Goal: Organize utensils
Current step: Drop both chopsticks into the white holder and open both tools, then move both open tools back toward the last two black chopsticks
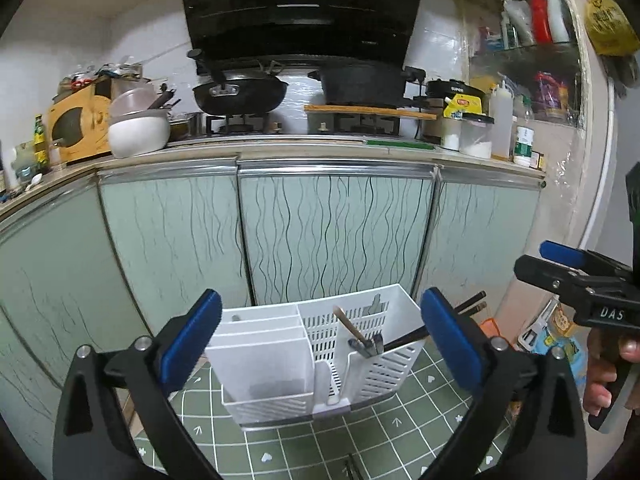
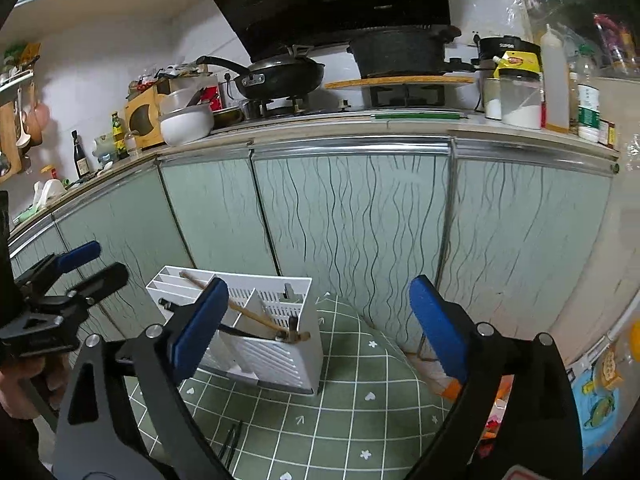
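Observation:
A white slotted utensil caddy (image 1: 260, 360) stands on a green checked cloth (image 1: 400, 420). Its right-hand compartment holds a wooden-handled utensil (image 1: 347, 326) and black chopsticks (image 1: 412, 336) that lean out to the right. My left gripper (image 1: 322, 338) is open, its blue pads standing wide on either side of the caddy without touching it. My right gripper (image 2: 320, 332) is open too, with nothing between its pads; the caddy (image 2: 280, 360) sits behind its left finger. A few dark utensils (image 2: 232, 444) lie on the cloth in front of the caddy.
Pale green cabinet doors (image 1: 336, 232) rise close behind the caddy. The counter above carries a wok (image 1: 240, 94), a pot (image 1: 360, 80), bowls and jars. Each gripper shows at the edge of the other's view, held by a hand (image 1: 604, 376). Colourful packets (image 2: 600, 396) lie at right.

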The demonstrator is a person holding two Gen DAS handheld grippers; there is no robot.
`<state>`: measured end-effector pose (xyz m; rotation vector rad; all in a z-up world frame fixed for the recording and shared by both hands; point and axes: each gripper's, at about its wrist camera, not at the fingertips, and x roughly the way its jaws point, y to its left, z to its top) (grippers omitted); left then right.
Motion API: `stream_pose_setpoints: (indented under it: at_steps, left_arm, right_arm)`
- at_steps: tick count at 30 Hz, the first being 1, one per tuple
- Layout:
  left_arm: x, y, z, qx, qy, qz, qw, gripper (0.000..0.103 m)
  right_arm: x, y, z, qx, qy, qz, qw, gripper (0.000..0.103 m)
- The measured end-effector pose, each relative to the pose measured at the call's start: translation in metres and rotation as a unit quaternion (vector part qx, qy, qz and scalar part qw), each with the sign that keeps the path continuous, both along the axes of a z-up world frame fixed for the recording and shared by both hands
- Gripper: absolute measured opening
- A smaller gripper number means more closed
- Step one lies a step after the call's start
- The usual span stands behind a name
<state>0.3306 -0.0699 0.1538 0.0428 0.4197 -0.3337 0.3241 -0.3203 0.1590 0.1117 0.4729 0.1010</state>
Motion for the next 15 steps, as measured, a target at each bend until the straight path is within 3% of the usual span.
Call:
stream_pose_setpoints:
  at_steps: [3, 11, 15]
  left_arm:
    - [-0.008, 0.006, -0.001, -0.002, 0.013, 0.004, 0.9999, 0.098]
    - [-0.037, 0.027, -0.009, -0.032, 0.028, 0.025, 0.9988, 0.098]
    - [-0.057, 0.03, -0.012, -0.024, 0.027, 0.021, 0.9991, 0.098]
  right_arm:
    - [-0.014, 0.001, 0.001, -0.006, 0.002, 0.005, 1.0, 0.094]
    - [-0.055, 0.019, -0.001, -0.045, 0.002, 0.02, 0.999, 0.095]
    - [-0.073, 0.029, -0.006, -0.054, 0.002, 0.028, 0.998, 0.095]
